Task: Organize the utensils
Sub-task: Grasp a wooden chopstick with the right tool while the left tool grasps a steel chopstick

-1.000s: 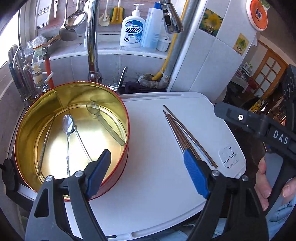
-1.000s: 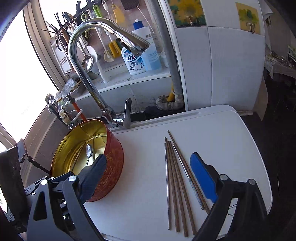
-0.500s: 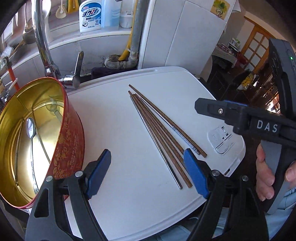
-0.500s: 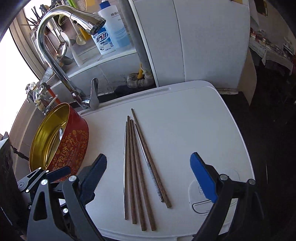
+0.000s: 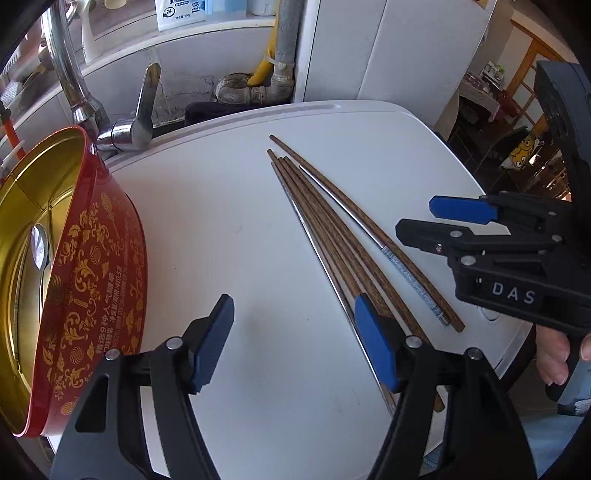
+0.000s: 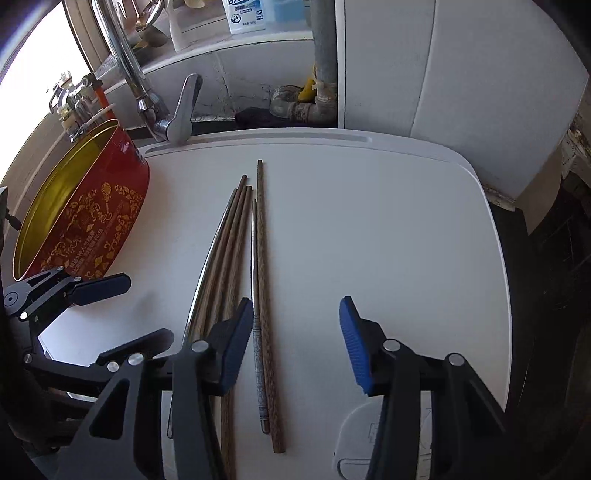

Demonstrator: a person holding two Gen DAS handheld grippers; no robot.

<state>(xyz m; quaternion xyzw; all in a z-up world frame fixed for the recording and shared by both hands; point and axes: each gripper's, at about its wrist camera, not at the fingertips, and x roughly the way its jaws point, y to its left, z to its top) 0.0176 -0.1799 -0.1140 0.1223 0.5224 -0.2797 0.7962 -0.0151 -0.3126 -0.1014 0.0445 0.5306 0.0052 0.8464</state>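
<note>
Both grippers have swung from the red tin (image 5: 92,280) down to the chopsticks (image 6: 236,251) mid-frame on the worktop (image 6: 369,229), the left gripper (image 5: 291,339) and right gripper (image 6: 291,347) with jaws wide open and empty, so a pickup looks next.

Chopsticks (image 6: 236,240): matt brown wood, two polished metal. Tin (image 5: 94,266): glossy red, gold metal inside. Tabletop (image 6: 369,221): smooth white plastic.

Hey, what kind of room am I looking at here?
Most likely a home kitchen, by the sink: a curved chrome faucet rises behind the white countertop, a white dish-soap bottle stands on the tiled ledge, and wooden and metal chopsticks lie out.
</note>
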